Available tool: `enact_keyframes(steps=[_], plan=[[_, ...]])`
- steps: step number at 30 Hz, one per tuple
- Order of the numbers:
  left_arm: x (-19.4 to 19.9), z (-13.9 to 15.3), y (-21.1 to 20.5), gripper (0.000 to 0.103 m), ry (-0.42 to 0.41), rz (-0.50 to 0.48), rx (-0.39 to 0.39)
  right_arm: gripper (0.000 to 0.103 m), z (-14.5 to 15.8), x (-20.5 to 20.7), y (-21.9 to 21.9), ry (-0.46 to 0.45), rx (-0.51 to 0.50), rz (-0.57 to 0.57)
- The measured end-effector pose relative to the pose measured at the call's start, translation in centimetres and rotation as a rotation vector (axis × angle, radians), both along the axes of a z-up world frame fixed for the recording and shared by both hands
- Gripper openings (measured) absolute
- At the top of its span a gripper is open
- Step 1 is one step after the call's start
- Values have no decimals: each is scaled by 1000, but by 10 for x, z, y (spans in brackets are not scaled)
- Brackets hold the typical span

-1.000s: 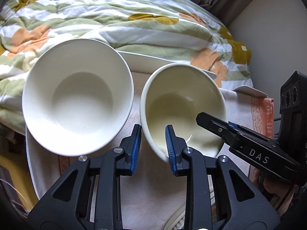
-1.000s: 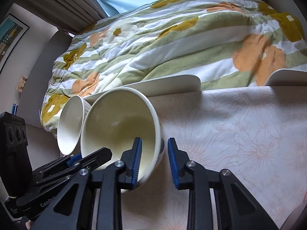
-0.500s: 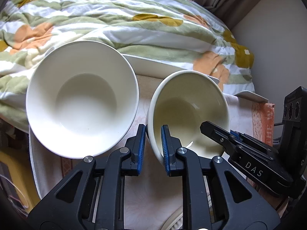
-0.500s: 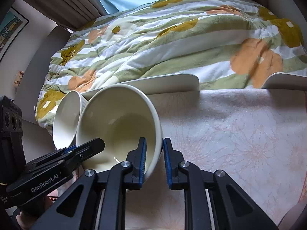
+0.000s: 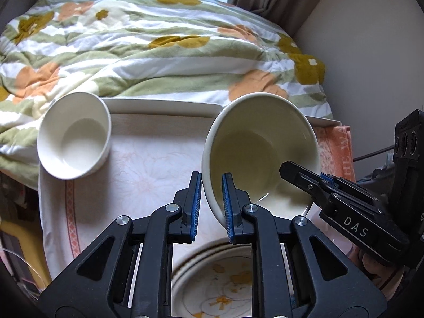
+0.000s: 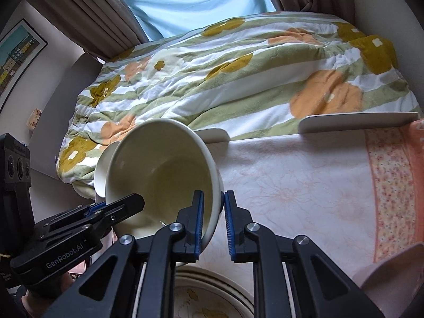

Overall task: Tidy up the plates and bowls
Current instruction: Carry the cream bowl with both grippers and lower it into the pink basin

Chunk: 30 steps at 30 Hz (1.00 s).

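Note:
A cream bowl (image 5: 259,153) hangs tilted above the table, held from both sides. My left gripper (image 5: 212,185) is shut on its left rim, one pad inside and one outside. My right gripper (image 6: 214,201) is shut on the opposite rim of the same bowl (image 6: 159,175). Each gripper shows in the other's view, the right one (image 5: 291,169) reaching in from the right and the left one (image 6: 135,201) from the left. A second, white bowl (image 5: 74,135) sits on the table at the far left, and only a sliver of it (image 6: 102,164) shows behind the held bowl.
Stacked floral plates (image 5: 217,286) lie right below the grippers, near the table's front. A pale flowered tablecloth (image 5: 148,164) covers the table, with white raised edges (image 6: 357,119) at the back. A flowered duvet (image 5: 159,39) lies beyond. A pink dish (image 6: 392,273) sits at front right.
Both grippers closed on the cream bowl's rim and lifted it off the table towards me. The white bowl stayed put and now looks smaller and farther away. The floral plates have come into view below.

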<state>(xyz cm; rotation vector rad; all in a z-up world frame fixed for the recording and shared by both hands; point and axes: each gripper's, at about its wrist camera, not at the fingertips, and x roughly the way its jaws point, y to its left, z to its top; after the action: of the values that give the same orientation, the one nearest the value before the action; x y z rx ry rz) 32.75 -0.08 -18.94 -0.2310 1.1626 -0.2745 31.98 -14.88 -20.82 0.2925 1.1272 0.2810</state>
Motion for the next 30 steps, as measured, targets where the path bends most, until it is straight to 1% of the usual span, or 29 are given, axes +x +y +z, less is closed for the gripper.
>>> enact_keyframes(steps=[4, 7, 11, 13, 17, 21, 25, 30], plan=[[-24, 23, -53, 14, -19, -51, -9, 14, 26, -30, -50, -23, -8, -36], [-41, 31, -92, 14, -27, -90, -16, 14, 38, -52, -89, -32, -24, -65], [-62, 33, -143, 14, -24, -148, -17, 14, 44, -79, -134, -31, -59, -95], [-72, 32, -166, 14, -20, -175, -13, 14, 43, -92, -155, -27, -61, -117], [-90, 23, -205, 14, 2, -213, 4, 14, 35, -112, -188, -6, -50, -153], [-104, 3, -231, 14, 41, -235, 30, 14, 19, -130, -210, 32, -39, -180], [-112, -20, -244, 14, 85, -240, 64, 14, -4, -140, -222, 80, -24, -184], [-115, -42, -254, 14, 123, -240, 114, 14, -28, -148, -227, 115, -25, -171]])
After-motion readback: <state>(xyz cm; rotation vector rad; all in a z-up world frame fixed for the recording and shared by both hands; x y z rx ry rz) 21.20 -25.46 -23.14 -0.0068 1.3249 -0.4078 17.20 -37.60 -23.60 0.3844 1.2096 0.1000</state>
